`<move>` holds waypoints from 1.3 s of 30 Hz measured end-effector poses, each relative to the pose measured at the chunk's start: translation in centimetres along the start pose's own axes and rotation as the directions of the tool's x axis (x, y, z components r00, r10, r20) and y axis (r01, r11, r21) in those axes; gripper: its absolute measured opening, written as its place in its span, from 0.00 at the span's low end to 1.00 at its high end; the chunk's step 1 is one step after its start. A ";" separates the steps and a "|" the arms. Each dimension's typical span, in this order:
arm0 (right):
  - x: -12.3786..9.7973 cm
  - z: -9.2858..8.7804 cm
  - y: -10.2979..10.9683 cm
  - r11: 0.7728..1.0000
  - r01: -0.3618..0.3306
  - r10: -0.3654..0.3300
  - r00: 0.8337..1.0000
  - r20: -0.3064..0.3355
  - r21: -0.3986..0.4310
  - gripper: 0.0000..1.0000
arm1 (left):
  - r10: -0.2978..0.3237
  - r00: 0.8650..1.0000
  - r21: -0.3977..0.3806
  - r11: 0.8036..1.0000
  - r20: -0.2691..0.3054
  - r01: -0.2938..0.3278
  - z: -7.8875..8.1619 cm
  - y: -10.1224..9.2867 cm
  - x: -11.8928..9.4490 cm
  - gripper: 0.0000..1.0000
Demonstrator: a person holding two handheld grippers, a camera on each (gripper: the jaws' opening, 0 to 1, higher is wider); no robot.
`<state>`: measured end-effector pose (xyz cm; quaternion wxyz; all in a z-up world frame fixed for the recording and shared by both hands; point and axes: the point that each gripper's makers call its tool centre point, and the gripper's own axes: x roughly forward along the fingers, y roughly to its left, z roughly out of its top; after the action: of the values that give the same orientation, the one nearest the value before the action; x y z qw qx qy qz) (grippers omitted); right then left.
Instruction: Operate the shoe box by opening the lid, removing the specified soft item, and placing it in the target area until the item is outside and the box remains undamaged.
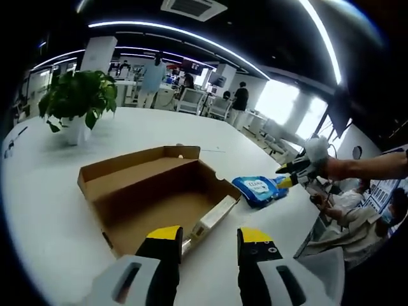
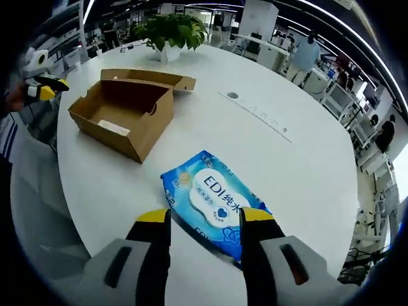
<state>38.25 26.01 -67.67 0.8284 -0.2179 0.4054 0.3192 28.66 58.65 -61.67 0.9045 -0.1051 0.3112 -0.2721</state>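
The brown cardboard shoe box (image 1: 159, 197) stands open on the white table, its lid (image 1: 137, 164) folded back flat behind it. A white slip (image 1: 210, 220) lies against its near wall. My left gripper (image 1: 207, 241) hovers open just before the box's front edge with nothing between its jaws. To the right of the box lies the soft blue wipes pack (image 1: 258, 189), with my right gripper (image 1: 290, 173) at its far side. In the right gripper view the pack (image 2: 213, 203) lies flat on the table, and my right gripper (image 2: 204, 220) stands open over its near end. The box (image 2: 124, 111) sits beyond.
A potted green plant (image 1: 76, 99) stands at the table's far side, also seen as the plant (image 2: 169, 29). A person's arm (image 1: 373, 166) reaches in from the right. The table edge (image 2: 76, 191) runs close to the left. People and desks fill the background.
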 end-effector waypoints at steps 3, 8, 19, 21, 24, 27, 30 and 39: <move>0.5 0.6 1.1 1.000 -0.019 0.019 1.000 -0.007 -0.024 0.40 | 0.002 1.000 -0.005 1.000 0.003 -0.002 -0.1 0.3 -0.3 0.34; 1.4 2.2 2.5 0.998 -0.048 0.048 0.999 0.002 -0.043 0.41 | 0.013 1.000 -0.021 1.000 0.016 -0.013 0.0 1.1 -1.0 0.34; 4.0 6.9 6.9 0.988 -0.132 0.135 0.990 0.035 -0.077 0.41 | 0.048 0.998 -0.053 0.998 0.028 -0.046 -0.8 2.5 -2.6 0.34; 4.6 7.3 7.7 0.984 -0.149 0.153 0.988 0.026 -0.100 0.43 | 0.054 0.998 -0.062 0.997 0.033 -0.051 -0.9 2.9 -2.8 0.34; 5.0 8.1 8.9 0.979 -0.170 0.174 0.984 0.025 -0.115 0.43 | 0.062 0.997 -0.077 0.995 0.045 -0.059 -0.8 3.2 -3.1 0.34; 5.5 8.8 10.0 0.972 -0.194 0.198 0.980 0.023 -0.134 0.43 | 0.072 0.996 -0.085 0.994 0.052 -0.067 -0.8 3.5 -3.6 0.34; 5.9 9.4 10.8 0.966 -0.208 0.213 0.977 0.018 -0.150 0.43 | 0.076 0.996 -0.090 0.993 0.054 -0.071 -0.9 3.7 -3.8 0.34; 6.8 10.9 12.4 0.956 -0.236 0.243 0.970 0.019 -0.173 0.43 | 0.094 0.994 -0.099 0.991 0.063 -0.087 -0.7 4.7 -4.6 0.35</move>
<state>38.50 43.89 -68.17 0.7700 -0.2302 0.3837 0.4547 27.20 65.15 -61.59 0.9197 -0.1432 0.2978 -0.2119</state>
